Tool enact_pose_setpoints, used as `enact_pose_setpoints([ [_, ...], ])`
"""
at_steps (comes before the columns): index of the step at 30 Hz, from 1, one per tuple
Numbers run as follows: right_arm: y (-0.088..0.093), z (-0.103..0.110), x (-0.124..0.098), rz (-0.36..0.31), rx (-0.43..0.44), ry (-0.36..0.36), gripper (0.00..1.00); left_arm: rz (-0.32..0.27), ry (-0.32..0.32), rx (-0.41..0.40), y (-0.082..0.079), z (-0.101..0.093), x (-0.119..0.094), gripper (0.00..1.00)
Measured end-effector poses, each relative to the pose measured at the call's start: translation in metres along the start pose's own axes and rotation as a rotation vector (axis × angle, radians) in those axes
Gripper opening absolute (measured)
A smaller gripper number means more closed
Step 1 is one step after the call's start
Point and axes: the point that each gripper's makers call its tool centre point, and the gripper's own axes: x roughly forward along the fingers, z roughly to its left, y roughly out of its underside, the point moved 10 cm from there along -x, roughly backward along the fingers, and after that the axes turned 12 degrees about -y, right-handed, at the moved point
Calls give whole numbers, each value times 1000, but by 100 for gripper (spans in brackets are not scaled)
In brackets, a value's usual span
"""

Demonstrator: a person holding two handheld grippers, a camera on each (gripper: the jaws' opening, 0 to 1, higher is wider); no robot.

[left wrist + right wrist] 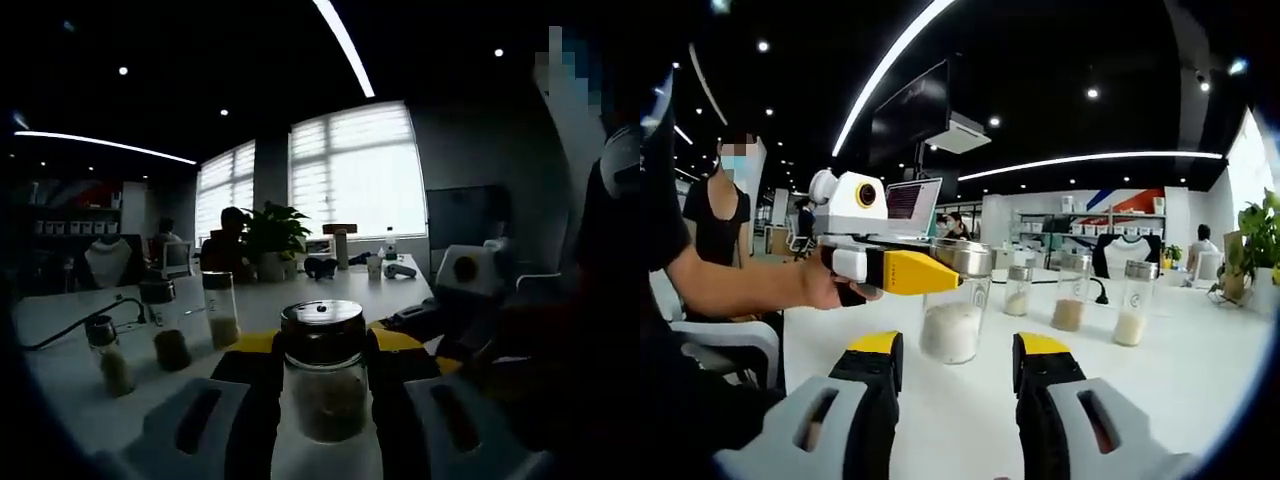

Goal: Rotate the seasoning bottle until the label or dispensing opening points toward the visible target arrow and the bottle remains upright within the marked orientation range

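Squarely between the left gripper's jaws stands a clear glass seasoning bottle with a dark metal cap, grasped, upright on the white table. Nearby, the right gripper is released, apart from the bottle.

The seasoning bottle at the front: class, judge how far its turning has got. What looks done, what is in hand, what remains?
Done: the left hand-held gripper has the seasoning bottle between its jaws, upright on the white table.
In hand: that gripper reaches the bottle from the left in the right gripper view, while the right hand-held gripper waits open before it.
Left: turning it to the arrow; I cannot find one.
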Motion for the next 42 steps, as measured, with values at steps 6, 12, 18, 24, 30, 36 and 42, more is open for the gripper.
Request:
enact_pose_setpoints([
  [6,1,4,4,10,-31,-3,36,-7,43,-24,2,-9,2,34],
  [12,0,6,7,7,-54,-10,30,-9,67,-33,3,-13,2,34],
  [18,1,6,6,6,-41,-11,31,-10,70,-31,3,-15,3,34],
  [24,0,7,6,-13,-30,-18,31,-19,75,-38,3,-15,1,34],
  [30,0,10,7,-30,-25,-46,32,-31,101,-51,2,-19,-2,34],
  [36,-2,10,8,-79,29,-82,32,-59,134,-90,0,-19,-3,34],
  [42,-2,11,8,-35,-6,-33,31,-55,119,-47,1,-21,-1,35],
])
